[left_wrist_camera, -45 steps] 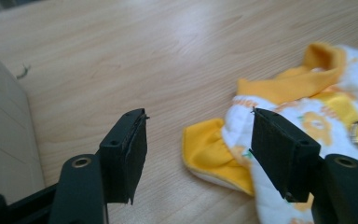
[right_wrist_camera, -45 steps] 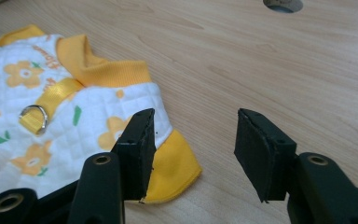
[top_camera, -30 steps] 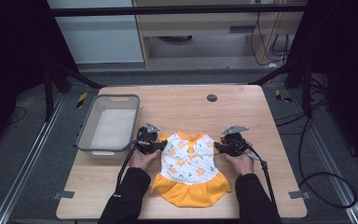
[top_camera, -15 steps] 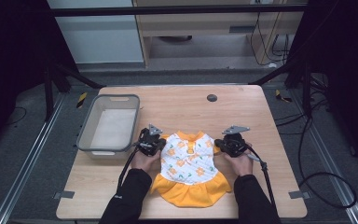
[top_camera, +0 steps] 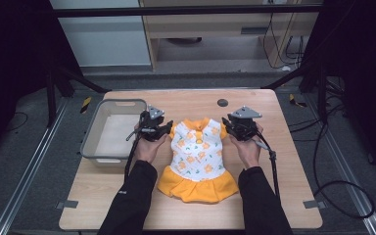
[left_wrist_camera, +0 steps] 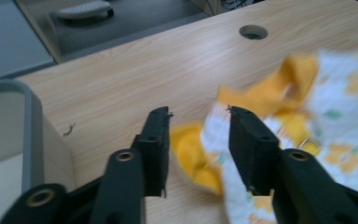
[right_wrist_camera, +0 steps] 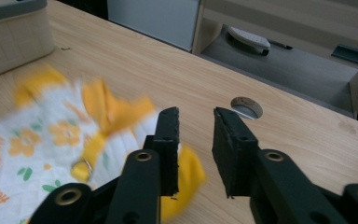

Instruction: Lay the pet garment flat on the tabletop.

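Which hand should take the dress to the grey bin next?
Left, probably. The left tool is open at the dress sleeve, right beside the grey bin. The right tool, also open, sits at the far sleeve.

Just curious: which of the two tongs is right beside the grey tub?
The left tongs, at the dress's left sleeve, next to the grey tub. The right tongs are at the other sleeve.

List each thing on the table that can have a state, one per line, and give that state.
Dress: lying flat, front up, skirt toward the person, sleeve edges rumpled.
Bin: upright; contents cannot be told.
Left claw: open, jaws just opened, a sleeve between them, not pinched.
Right claw: open, jaws just opened, nothing between them.
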### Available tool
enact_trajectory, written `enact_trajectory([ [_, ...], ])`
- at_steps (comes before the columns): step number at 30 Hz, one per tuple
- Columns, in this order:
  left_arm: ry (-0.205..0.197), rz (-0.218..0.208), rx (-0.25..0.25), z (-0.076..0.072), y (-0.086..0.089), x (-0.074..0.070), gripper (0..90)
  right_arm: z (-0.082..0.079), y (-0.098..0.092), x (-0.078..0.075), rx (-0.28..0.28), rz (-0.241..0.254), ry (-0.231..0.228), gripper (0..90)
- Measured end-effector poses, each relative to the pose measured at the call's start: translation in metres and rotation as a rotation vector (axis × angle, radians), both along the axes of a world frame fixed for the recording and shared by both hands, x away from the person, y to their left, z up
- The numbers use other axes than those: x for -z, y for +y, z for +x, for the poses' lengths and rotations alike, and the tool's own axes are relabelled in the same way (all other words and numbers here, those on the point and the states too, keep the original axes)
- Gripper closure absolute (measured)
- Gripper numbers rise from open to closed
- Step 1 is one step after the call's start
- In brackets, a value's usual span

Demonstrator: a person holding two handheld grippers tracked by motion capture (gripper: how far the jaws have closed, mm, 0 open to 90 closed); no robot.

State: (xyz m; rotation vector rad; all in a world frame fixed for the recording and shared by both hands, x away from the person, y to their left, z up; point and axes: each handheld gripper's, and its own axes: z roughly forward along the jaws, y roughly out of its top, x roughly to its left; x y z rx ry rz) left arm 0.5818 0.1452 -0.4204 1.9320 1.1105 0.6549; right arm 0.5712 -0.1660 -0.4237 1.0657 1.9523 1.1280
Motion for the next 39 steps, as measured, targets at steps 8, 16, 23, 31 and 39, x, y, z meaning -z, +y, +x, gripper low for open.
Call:
enact_trajectory([
  [8,0.007,-0.082,0.099,-0.036,0.008,0.0,57.5,-0.026,0.002,-0.001,-0.105,0.022,0.068,68.1],
  [16,0.078,-0.015,0.223,-0.062,-0.011,0.029,66.1,-0.048,0.009,0.018,-0.167,0.014,0.139,76.1],
  [23,0.186,0.073,0.24,-0.066,-0.017,0.066,72.0,-0.061,0.017,0.061,-0.195,-0.023,0.272,81.8],
  [31,0.209,0.052,0.228,-0.074,-0.016,0.074,72.7,-0.059,0.02,0.077,-0.185,-0.064,0.313,85.0],
  [39,0.177,0.05,0.229,-0.075,-0.018,0.077,69.1,-0.059,0.015,0.077,-0.164,-0.078,0.303,87.3],
])
